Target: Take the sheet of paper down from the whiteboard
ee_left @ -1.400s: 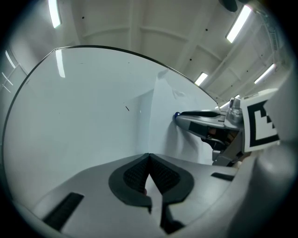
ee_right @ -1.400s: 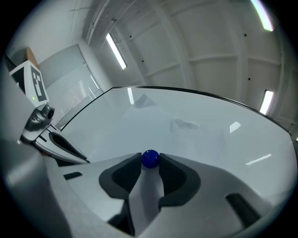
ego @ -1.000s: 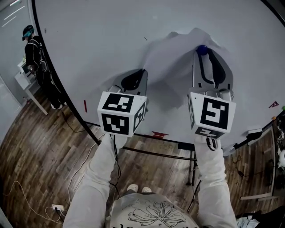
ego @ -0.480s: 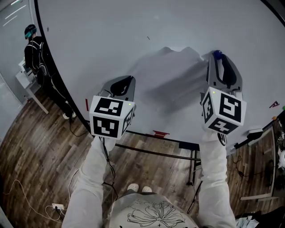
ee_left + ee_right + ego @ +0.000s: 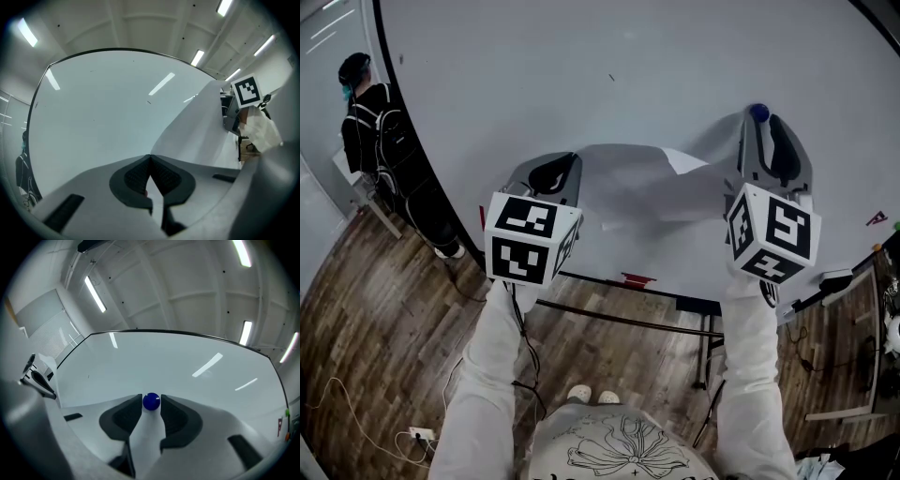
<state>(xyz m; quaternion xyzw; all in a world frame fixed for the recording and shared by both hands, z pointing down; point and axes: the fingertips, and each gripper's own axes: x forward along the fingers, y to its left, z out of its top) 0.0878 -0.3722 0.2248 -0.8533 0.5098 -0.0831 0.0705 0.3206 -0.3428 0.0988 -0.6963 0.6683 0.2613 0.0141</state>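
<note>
Whiteboard (image 5: 534, 66) fills the far side of the head view, its dark frame curving down on the left. Against its lower part hangs the sheet of paper (image 5: 642, 192), stretched loosely between the two grippers, with a small fold turned over at its upper right corner.

The left gripper (image 5: 150, 157) has its jaws pressed together on the sheet's left edge. In the left gripper view the paper runs out from between the dark pads and sweeps up to the right, bowed off the board.

The right gripper (image 5: 151, 402) is at the far right, tilted upward. Its jaws stand apart with a blue magnet (image 5: 151, 401) clamped between the pad tips, both pads touching it. The magnet sits close to the board above the sheet's right end; whether it touches the board or the paper is hard to tell from these views.

Arms in white sleeves (image 5: 487, 375) hold both grippers, and each gripper carries its marker cube (image 5: 530, 239). Near the board's lower edge, between the arms, a small red object (image 5: 636, 279) lies on the ledge. At far left, beyond the board frame, a person in dark clothing (image 5: 380, 131) stands on the wood floor (image 5: 356, 319).
</note>
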